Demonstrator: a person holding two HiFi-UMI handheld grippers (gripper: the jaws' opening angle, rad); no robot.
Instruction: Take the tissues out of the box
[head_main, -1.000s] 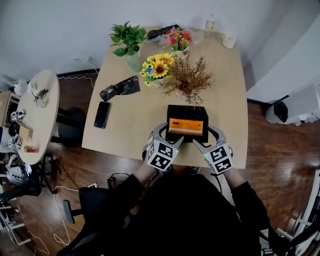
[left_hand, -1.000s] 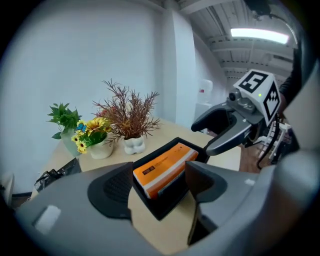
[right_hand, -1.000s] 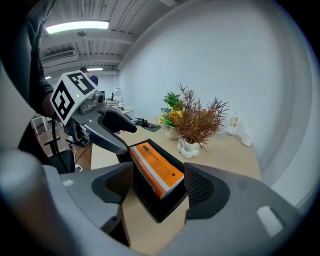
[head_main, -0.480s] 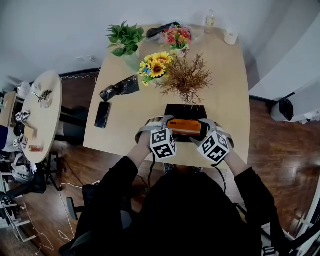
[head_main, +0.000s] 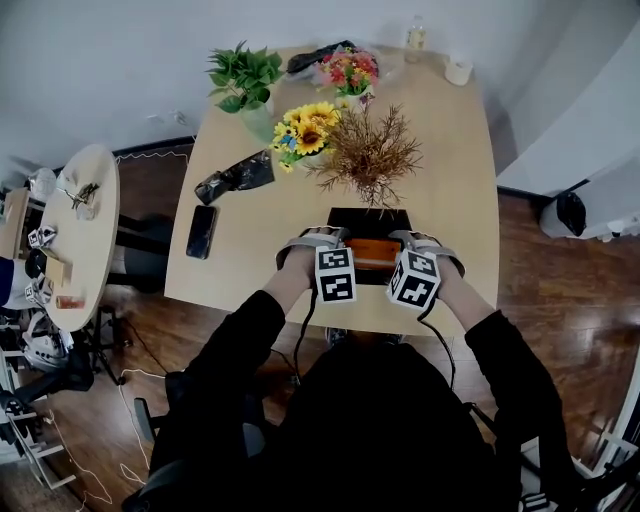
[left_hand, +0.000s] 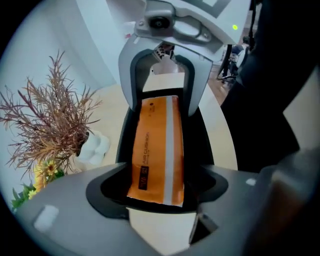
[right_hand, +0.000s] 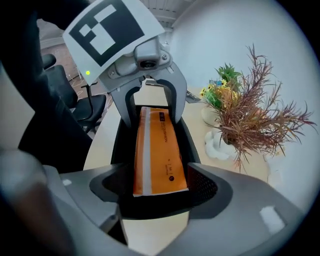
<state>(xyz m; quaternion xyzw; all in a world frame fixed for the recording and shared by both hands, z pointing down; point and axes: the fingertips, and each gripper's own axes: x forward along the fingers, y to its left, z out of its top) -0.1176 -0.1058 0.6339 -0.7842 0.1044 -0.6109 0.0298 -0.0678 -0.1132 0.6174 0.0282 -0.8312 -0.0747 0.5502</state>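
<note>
Left tongs and right tongs, jaws just opened wide, straddle the box ends. Best pinch the tissue pack itself, squarely.

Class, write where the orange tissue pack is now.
In the head view the orange tissue pack lies in the black box at the near edge of the table, between the left gripper and right gripper, in front of the dried bouquet.

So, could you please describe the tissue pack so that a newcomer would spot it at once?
On the long wooden table, at its near edge in front of the dried brown plant, sits an open black box. The tissue pack lies inside it: a flat, bright orange packet with a pale stripe, unlike anything around it.
</note>
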